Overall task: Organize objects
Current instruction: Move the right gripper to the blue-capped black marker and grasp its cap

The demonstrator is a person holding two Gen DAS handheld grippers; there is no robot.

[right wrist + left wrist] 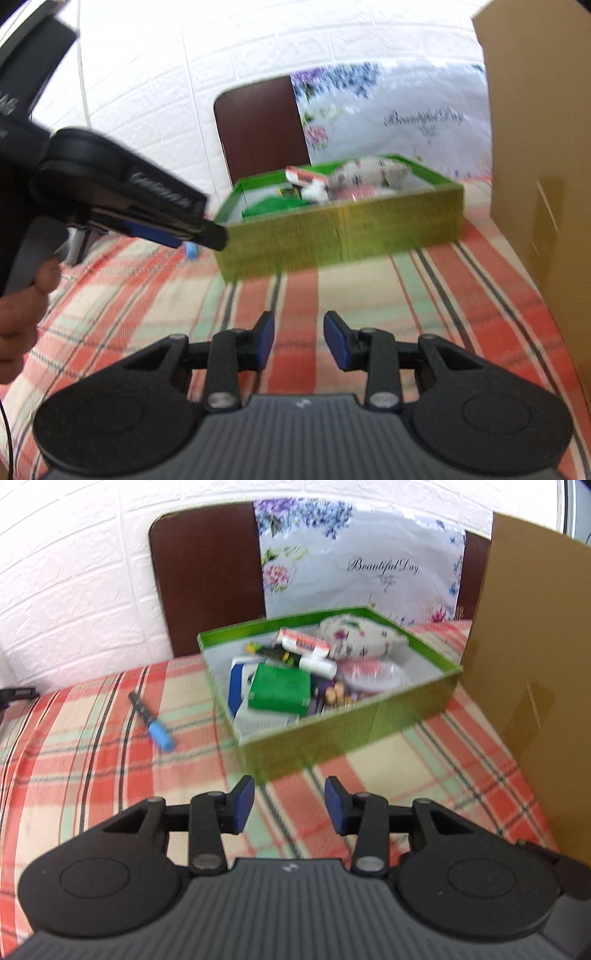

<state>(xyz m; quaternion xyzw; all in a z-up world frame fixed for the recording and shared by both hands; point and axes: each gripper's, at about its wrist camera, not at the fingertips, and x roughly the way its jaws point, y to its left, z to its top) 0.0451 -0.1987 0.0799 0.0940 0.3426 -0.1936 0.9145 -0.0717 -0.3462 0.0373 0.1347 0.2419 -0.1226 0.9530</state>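
A green box (354,723) stands on the plaid cloth, filled with several items: a green packet (280,690), a floral pouch (354,635), a red-and-white carton (303,642). A black marker with a blue cap (151,722) lies on the cloth left of the box. My left gripper (290,806) hovers in front of the box, open, nothing between its blue pads. In the right wrist view the same green box (343,229) lies ahead. My right gripper (299,341) is open and empty above the cloth. The left gripper (207,230) reaches in from the left, near the box's corner.
A tall cardboard panel (532,657) stands close on the right. A dark brown chair back (207,583) and a floral sheet (362,561) rise behind the box against the white brick wall. A person's hand (22,314) holds the left gripper's handle.
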